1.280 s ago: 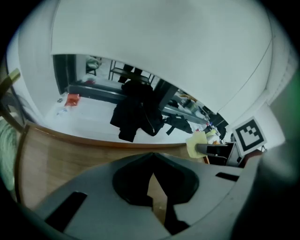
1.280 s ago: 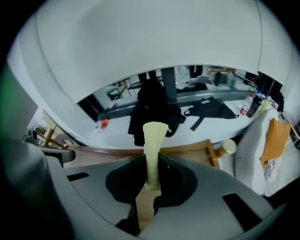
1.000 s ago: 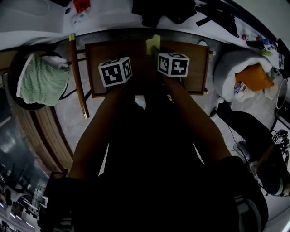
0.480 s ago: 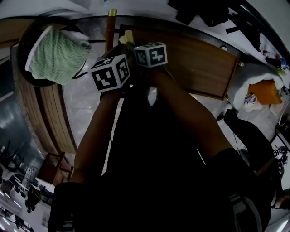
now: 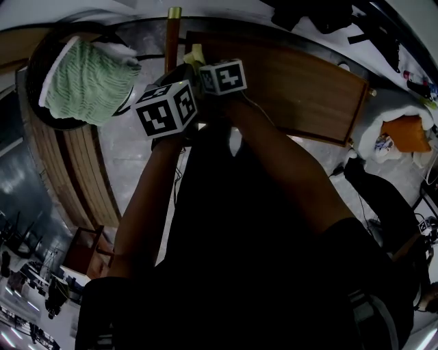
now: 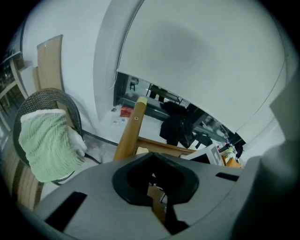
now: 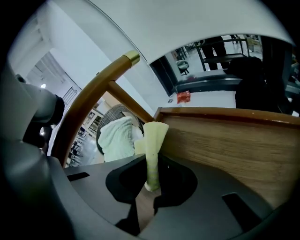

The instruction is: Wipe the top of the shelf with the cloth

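we see the right gripper (image 7: 146,206) clenched on the cloth (image 7: 152,150): the pale yellow-green strip is pinched at its lower end between the two jaws and stands up from them, spreading a little at its top. under and behind these jaws is the brown wood of the shelf (image 7: 225,140), so the cloth is over the left end of the shelf top, close to the far left corner. in the head view it shows there as a small pale patch just beyond the right cube (image 5: 224,76). we cannot tell if the cloth touches the wood. the left gripper (image 6: 157,208) is just beside the right one, at the left edge of the shelf. its jaws are drawn together with only a thin slit between them, and they grasp nothing; only a bit of wood shows through the slit. its left cube (image 5: 166,108) is nearer to us than the right cube. a wooden pole (image 5: 170,37) with a brass-coloured tip stands just beside the left edge of the shelf. further to the left, well apart from the shelf, a round dark chair (image 5: 34,75) carries a light green towel (image 5: 85,78). beyond the far edge of the shelf lie dark clothes (image 5: 321,14).
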Demonstrator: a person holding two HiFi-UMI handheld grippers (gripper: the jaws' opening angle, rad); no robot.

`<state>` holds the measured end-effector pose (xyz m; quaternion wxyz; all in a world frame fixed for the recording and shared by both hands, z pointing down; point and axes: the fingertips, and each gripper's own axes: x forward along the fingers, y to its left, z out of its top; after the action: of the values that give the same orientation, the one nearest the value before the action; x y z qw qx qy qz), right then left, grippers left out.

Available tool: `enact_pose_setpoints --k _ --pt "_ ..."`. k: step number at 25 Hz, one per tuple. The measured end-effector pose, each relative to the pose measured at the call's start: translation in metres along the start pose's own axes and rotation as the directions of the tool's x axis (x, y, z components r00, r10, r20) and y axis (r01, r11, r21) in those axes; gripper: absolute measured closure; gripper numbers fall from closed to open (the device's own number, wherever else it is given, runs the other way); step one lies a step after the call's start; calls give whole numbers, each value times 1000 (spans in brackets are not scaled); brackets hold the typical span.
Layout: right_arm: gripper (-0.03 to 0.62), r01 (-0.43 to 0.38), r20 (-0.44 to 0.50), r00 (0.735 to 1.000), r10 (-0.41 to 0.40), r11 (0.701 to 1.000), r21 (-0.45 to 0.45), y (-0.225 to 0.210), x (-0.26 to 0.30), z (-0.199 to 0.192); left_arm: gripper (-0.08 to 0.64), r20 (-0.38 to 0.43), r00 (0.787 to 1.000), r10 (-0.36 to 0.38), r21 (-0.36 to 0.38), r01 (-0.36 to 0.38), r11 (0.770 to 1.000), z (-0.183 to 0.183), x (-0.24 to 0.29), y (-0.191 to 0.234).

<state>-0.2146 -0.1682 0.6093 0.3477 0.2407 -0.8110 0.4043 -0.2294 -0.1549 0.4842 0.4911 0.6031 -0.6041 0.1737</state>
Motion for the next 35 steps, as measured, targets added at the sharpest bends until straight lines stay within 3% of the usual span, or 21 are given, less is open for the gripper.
enact_pose_setpoints --k 14,35 --pt "545 79 24 997 -79 996 -31 -71 -56 -20 549 -65 998 -18 7 18 1000 -37 52 -51" --pt "545 193 49 979 -196 979 57 -206 -184 -81 549 -201 976 -80 140 110 984 -119 136 -205"
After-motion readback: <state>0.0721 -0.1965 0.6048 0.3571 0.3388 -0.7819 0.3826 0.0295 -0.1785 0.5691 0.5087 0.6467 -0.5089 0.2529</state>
